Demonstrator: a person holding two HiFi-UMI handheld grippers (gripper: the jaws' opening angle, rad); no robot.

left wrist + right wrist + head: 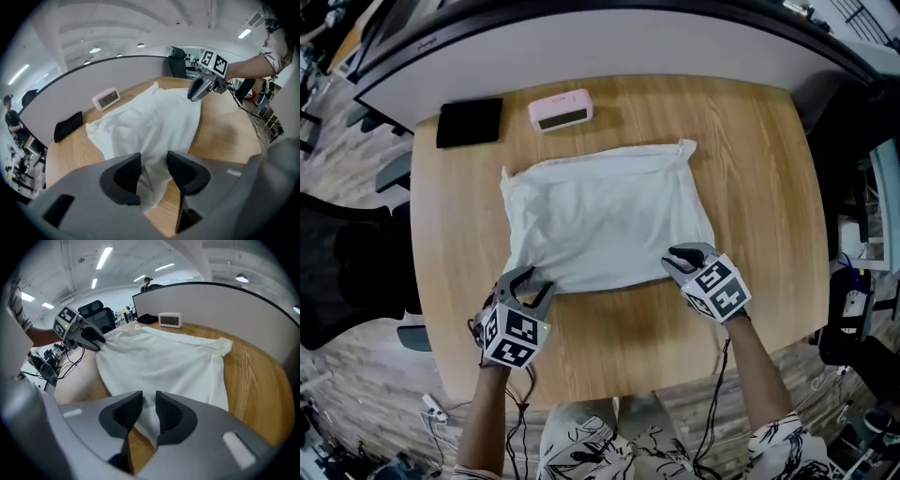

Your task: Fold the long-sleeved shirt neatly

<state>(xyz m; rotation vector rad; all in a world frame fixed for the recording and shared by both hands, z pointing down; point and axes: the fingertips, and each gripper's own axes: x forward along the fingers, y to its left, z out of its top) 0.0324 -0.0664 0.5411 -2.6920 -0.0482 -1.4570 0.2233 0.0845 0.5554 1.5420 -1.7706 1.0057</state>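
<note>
A white long-sleeved shirt (605, 220) lies folded into a rough rectangle on the round wooden table (769, 187). My left gripper (525, 277) is at the shirt's near left corner, and in the left gripper view (153, 174) the cloth runs between its jaws, which are shut on it. At the near right corner my right gripper (686, 256) grips the hem too; the right gripper view (149, 411) has white fabric pinched in the narrow gap. Each gripper shows in the other's view: the right gripper (200, 89), the left gripper (91, 338). The sleeves are tucked out of sight.
A small pink-white clock (561, 110) and a flat black object (470, 122) sit at the table's far left, beyond the shirt. A grey curved partition (609, 47) borders the far edge. A black office chair (347, 272) stands to the left of the table.
</note>
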